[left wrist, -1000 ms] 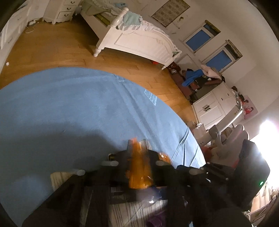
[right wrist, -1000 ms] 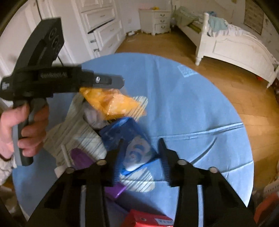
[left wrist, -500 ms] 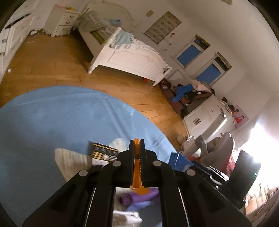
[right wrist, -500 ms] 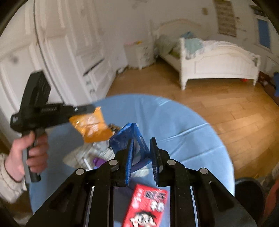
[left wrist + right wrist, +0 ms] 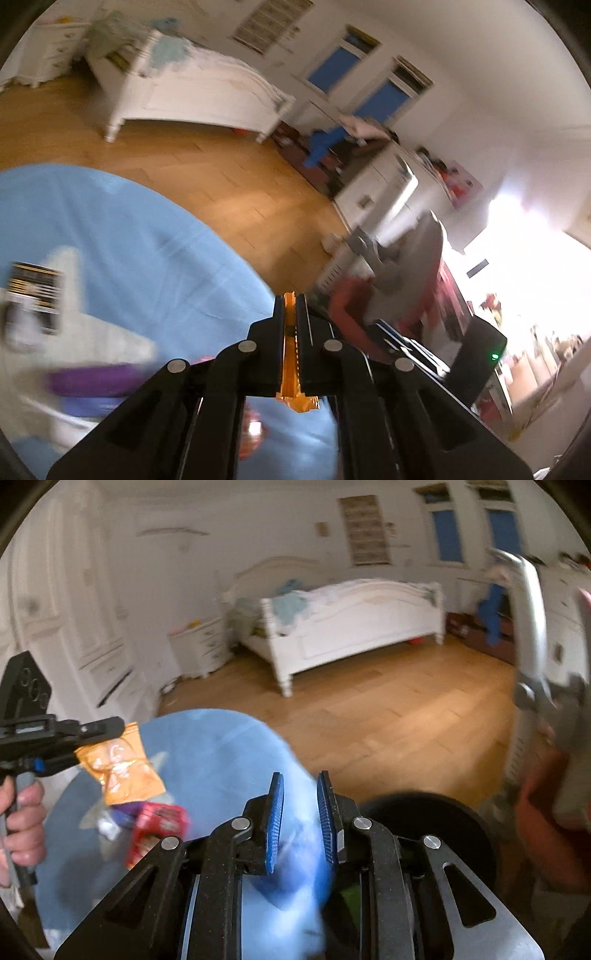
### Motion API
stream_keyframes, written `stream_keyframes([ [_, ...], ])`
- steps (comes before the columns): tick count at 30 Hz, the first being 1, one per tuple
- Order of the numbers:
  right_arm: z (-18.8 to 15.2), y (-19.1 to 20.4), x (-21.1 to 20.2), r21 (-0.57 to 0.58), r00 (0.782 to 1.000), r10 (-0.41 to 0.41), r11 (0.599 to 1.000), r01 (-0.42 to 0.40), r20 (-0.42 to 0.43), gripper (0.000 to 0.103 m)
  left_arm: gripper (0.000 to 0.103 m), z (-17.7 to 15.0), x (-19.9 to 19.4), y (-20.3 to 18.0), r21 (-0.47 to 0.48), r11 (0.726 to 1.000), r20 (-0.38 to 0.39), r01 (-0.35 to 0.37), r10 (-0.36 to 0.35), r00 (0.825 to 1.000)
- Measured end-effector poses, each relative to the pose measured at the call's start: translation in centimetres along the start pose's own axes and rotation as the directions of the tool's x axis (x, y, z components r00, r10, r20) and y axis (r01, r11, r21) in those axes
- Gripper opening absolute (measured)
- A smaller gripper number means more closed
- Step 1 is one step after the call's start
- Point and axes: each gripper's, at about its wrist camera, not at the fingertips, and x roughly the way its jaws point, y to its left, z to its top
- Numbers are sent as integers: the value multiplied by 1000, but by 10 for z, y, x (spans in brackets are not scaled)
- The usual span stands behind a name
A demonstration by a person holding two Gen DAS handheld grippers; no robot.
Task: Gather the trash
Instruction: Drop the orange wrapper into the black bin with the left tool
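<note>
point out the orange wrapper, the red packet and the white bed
orange wrapper [image 5: 120, 771], right wrist view, middle of the crinkled face hanging from the left gripper.
red packet [image 5: 155, 829], right wrist view, centre of its printed top, lying on the blue cloth.
white bed [image 5: 354, 627], right wrist view, middle of the side panel.

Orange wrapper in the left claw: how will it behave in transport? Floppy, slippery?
Likely floppy: the orange wrapper hangs crumpled below the left claw, pinched only at its top edge. Probably very light, since it looks like thin empty film. Its glossy surface may be slippery, so the edge pinch could slip on a fast swing.
</note>
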Motion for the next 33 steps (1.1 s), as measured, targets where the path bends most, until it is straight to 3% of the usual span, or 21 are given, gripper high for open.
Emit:
stream_keyframes([
  [9,-44,-83,-10,122,997,-71,990,75,-34,20,6,-28,102,-61,52,995,-145,85,-76,987],
  [13,-53,-106,-11,158,996,-71,984,78,-51,20,7,-36,134,-72,72,994,-193,77,-62,979],
  [15,-58,-110,-8,171,995,-73,982,84,-73,20,12,-39,144,-74,90,995,-219,51,-30,975],
  [16,-59,-112,-7,178,994,-75,980,88,-78,20,16,-41,150,-76,101,994,-238,32,-7,971],
  [17,-58,-113,-4,182,993,-73,979,88,-88,21,35,-43,156,-77,114,993,-254,6,24,967],
  [18,-59,-114,-1,185,992,-71,979,89,-102,32,69,-43,158,-78,123,992,-257,-13,44,965],
  [19,-58,-112,0,186,992,-72,978,91,-108,41,81,-45,154,-78,129,991,-231,-28,57,971],
  [20,-60,-112,1,189,991,-74,977,94,-110,60,91,-45,147,-78,136,990,-188,-33,59,980],
  [21,-62,-111,0,197,992,-74,976,92,-101,73,92,-45,140,-79,147,989,-160,-34,58,985],
  [27,-63,-88,5,194,994,-28,980,48,-102,75,92,-47,111,-81,203,978,-137,-55,84,987],
  [33,-57,-38,11,136,992,51,990,-35,-116,75,92,-48,54,-57,208,972,-65,-113,129,989],
])
